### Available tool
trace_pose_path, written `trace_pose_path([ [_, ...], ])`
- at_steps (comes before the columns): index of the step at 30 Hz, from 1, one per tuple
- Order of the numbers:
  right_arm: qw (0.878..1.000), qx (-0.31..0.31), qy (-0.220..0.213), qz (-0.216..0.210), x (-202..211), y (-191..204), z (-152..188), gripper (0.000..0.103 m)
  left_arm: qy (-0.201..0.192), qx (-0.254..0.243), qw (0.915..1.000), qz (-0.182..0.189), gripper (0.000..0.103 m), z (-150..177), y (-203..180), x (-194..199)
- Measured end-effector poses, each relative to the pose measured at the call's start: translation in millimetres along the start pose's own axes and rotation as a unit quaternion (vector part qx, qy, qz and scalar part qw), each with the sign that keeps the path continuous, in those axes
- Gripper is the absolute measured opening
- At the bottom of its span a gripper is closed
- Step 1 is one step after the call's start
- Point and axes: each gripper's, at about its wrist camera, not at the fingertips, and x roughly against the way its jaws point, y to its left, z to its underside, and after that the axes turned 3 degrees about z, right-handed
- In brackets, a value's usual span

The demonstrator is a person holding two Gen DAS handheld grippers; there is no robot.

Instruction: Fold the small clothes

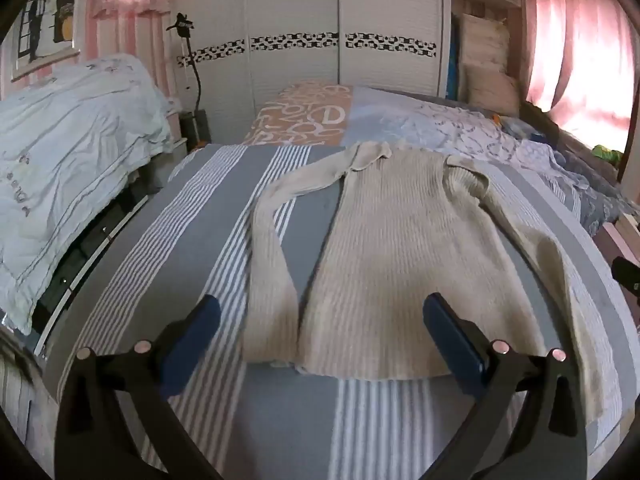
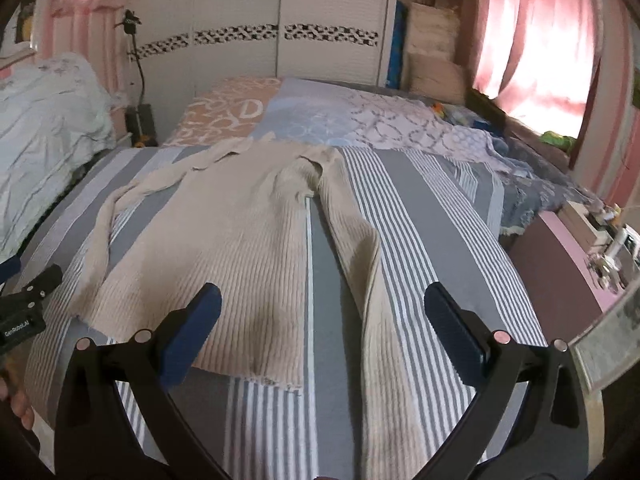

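Right wrist: "GenRobot.AI" on left gripper [image 2: 24,280].

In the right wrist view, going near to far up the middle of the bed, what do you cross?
right gripper → beige ribbed sweater on the striped sheet → orange lettered pillow → white wardrobe doors.
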Motion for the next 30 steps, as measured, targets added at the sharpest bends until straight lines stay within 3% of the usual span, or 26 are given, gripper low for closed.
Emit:
trace_pose_path([
  [11,0.999,-0.028,-0.02,-0.015,6.9,-34.3,0.3,0.1,-0.02,-0.014,0.9992,-0.032,0.101,-4.8,-28.5,19.2],
  [23,0.999,-0.047,-0.021,0.013,17.4,-19.8,-5.1,0.1,-0.02,-0.062,0.9974,0.031,0.101,-22.7,-16.9,-1.7],
  [30,0.998,-0.059,-0.029,0.024,27.5,-2.6,-8.1,0.1,-0.017,-0.069,0.9967,0.039,0.101,-29.0,3.3,-5.5],
])
